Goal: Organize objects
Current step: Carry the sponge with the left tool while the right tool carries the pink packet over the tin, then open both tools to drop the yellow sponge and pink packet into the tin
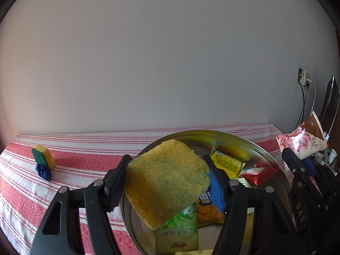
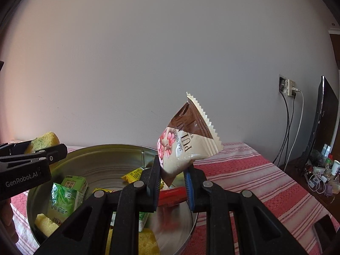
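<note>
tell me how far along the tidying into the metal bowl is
Done: the metal bowl already holds snack packets and sponges. In hand: the left gripper clamps a yellow sponge and the right gripper a marshmallow packet, both over the bowl. Left: a green-backed sponge and blue bundle on the striped cloth.

One round metal tin (image 2: 102, 157) holds at least two yellow sponges (image 2: 45, 223), two green drink cartons (image 2: 63, 199), one red packet (image 2: 172, 194) and one orange packet (image 1: 209, 212). Two more sponges: one held (image 1: 167, 178), one on the striped cloth (image 1: 43, 155), beside one blue bundle (image 1: 43, 171). One flowered snack pouch (image 2: 184, 142) is held aloft.

Left gripper (image 1: 166, 177) half-spread, clamped on a load, right gripper (image 2: 172, 177) pinched tight, both angled downward.
</note>
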Action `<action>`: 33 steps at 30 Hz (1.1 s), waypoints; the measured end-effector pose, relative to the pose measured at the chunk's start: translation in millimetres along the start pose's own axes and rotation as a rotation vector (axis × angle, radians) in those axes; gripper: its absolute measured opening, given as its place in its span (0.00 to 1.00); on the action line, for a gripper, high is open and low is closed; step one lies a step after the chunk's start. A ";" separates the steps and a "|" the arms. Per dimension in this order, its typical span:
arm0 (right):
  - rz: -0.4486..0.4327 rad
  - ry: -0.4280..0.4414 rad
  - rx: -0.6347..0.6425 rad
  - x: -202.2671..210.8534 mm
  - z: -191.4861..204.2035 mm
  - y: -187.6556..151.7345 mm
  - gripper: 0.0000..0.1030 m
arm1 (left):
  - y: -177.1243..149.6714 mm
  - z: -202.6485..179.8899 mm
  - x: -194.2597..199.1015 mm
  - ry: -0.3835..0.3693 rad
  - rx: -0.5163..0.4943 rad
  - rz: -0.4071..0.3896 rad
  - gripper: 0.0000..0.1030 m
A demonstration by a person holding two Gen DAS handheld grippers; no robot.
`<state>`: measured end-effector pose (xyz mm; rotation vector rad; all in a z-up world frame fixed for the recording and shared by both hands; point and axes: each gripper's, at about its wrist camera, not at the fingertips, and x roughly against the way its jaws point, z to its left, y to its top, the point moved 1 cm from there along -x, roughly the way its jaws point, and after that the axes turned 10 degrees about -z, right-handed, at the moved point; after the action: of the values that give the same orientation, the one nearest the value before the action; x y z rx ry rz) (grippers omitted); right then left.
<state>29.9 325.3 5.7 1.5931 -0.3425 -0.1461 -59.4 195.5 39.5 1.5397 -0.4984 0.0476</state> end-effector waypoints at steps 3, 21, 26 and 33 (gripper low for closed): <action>0.022 0.005 -0.002 -13.3 -8.7 -6.2 0.22 | -1.7 -5.2 -5.7 0.003 0.006 0.015 0.65; 0.132 0.087 0.076 -33.9 16.8 -4.9 0.22 | -9.7 -13.7 -22.9 0.069 -0.023 0.096 0.65; 0.149 0.114 0.094 -32.4 23.8 -5.1 0.22 | -10.7 -12.1 -25.2 0.091 -0.027 0.111 0.65; 0.161 0.152 0.094 -29.4 28.4 -4.3 0.22 | -11.2 -15.3 -26.4 0.105 -0.041 0.119 0.69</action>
<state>-5.9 307.4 -3.6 1.6505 -0.3616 0.1164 -75.1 216.9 20.8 1.4583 -0.5037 0.2080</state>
